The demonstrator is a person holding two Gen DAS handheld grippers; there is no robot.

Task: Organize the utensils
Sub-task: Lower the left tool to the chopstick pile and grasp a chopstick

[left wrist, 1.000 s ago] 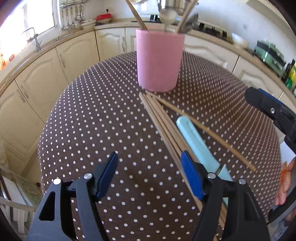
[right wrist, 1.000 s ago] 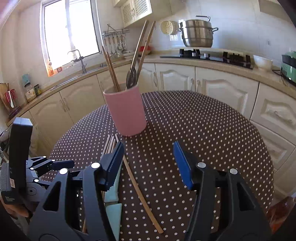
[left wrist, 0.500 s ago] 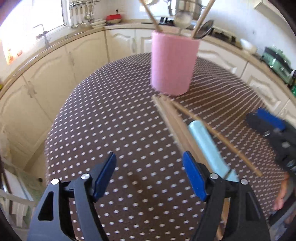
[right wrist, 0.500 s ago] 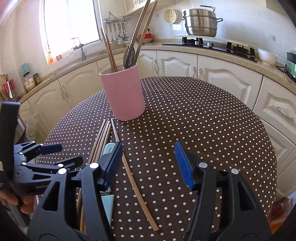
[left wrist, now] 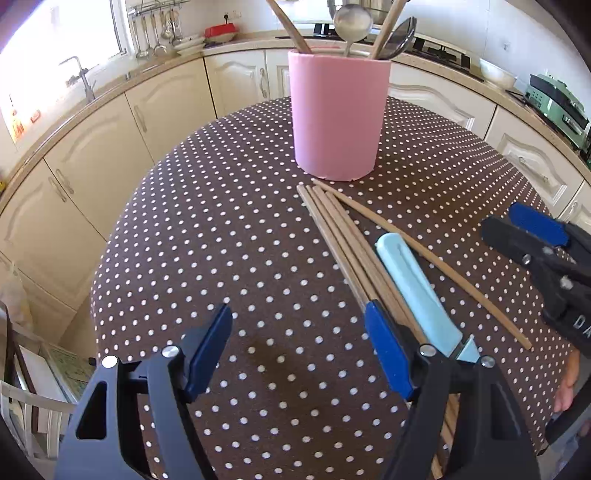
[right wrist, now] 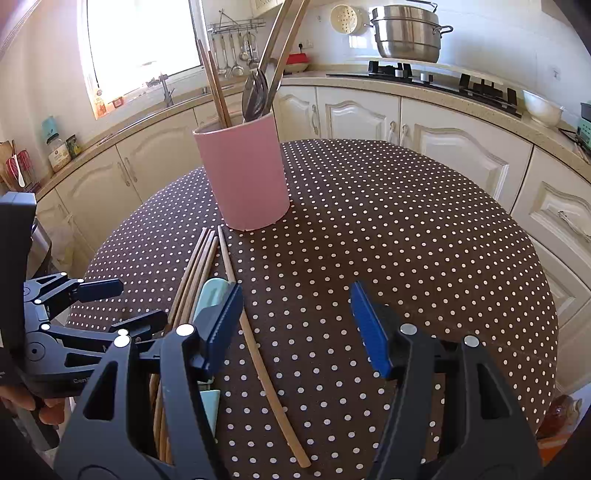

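Pretty clearly a home kitchen: cream cabinets (right wrist: 354, 114) run along the far wall under a curved counter, with a gas hob (right wrist: 443, 79) carrying a steel steamer pot (right wrist: 406, 35), a sink tap (left wrist: 83, 74) by the window, and ladles hanging on a rail (right wrist: 236, 26). The green thing far right is probably a toaster oven (left wrist: 556, 103).
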